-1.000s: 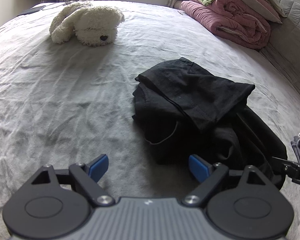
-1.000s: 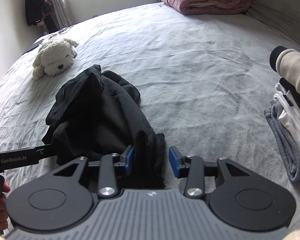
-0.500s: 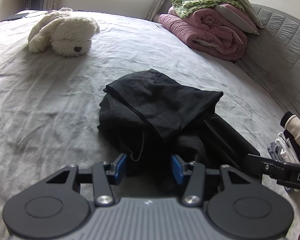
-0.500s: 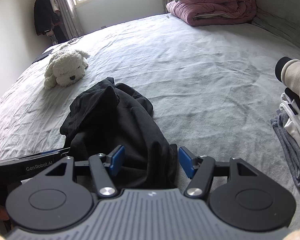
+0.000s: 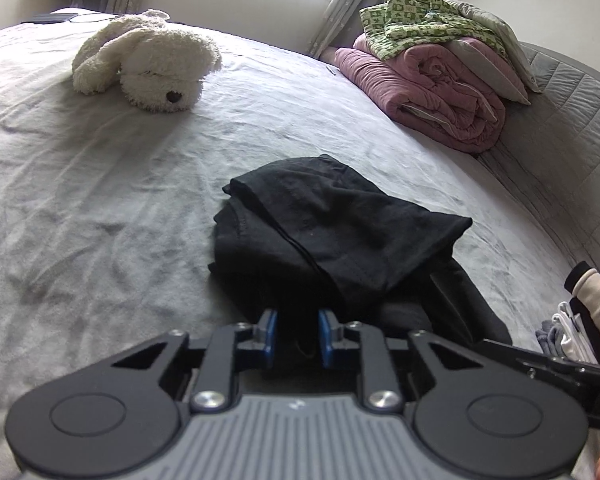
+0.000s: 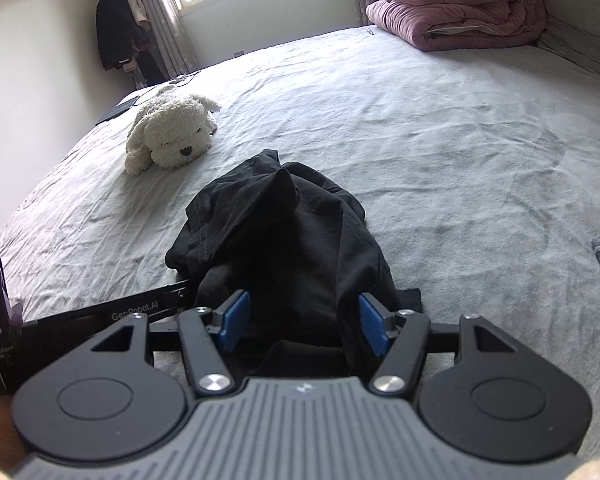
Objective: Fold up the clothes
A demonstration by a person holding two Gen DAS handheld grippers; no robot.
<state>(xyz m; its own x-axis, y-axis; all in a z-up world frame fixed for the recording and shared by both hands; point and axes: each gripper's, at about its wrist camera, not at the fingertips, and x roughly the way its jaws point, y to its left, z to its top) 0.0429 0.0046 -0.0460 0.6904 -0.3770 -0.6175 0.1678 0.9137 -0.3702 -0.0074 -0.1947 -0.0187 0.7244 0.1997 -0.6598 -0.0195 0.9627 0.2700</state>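
Grey bed [image 5: 100,208], crumpled black garment [image 5: 332,232] lying mid-sheet.
Left hand-held gripper [image 5: 297,338] pinches its near edge; right hand-held gripper [image 6: 305,322] stands wide, straddling loose cloth.

Bare sheet [image 6: 440,140] open ahead; plush dog [image 6: 172,136] far-left, quilts [image 6: 460,4] probably far-right.

- My left tongs [image 5: 297,338] pointed downward, their blue pads drawn close together and pinched on a fold of the black garment [image 5: 332,232].
- My right tongs [image 6: 304,324] pointed downward too, jaws standing wide apart, with black cloth bunched between the pads but not squeezed.
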